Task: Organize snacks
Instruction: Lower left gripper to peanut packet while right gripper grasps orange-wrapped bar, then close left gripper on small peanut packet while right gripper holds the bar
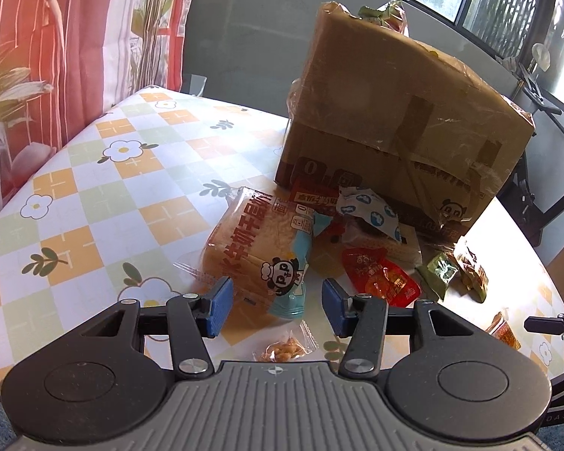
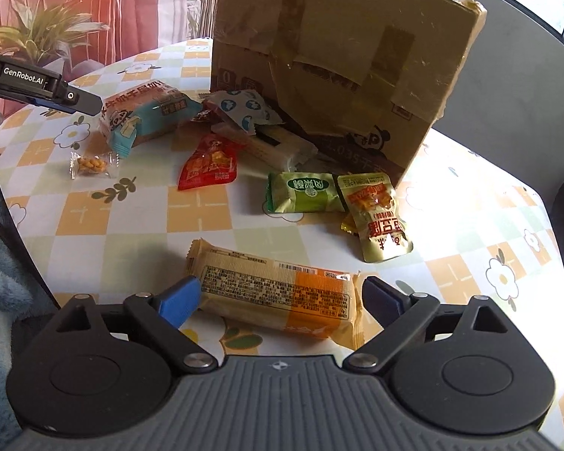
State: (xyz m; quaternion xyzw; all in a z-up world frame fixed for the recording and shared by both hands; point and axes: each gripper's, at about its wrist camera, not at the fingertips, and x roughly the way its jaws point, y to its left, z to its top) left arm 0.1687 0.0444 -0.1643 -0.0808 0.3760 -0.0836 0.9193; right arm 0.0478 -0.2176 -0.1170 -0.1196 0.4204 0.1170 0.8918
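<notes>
The round table with the checked floral cloth (image 2: 206,203) lay bare toward its near-left edge, while a tall taped brown cardboard box (image 2: 338,56) walled off the back. The left gripper (image 1: 278,302) gaped wide, empty, before the panda-printed bread loaf bag (image 1: 255,248). The right gripper (image 2: 282,300) spread wide, its jaws flanking the long orange-and-cream wafer packet (image 2: 278,293) without pinching it.

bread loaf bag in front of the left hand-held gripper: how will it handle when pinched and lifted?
The bread loaf bag looks puffy and soft, so it will probably squash between the pads rather than resist. Likely light for its bulk. The glossy film may slip, and its loose crimped ends should flop. The left hand-held gripper is open around its near end.
</notes>
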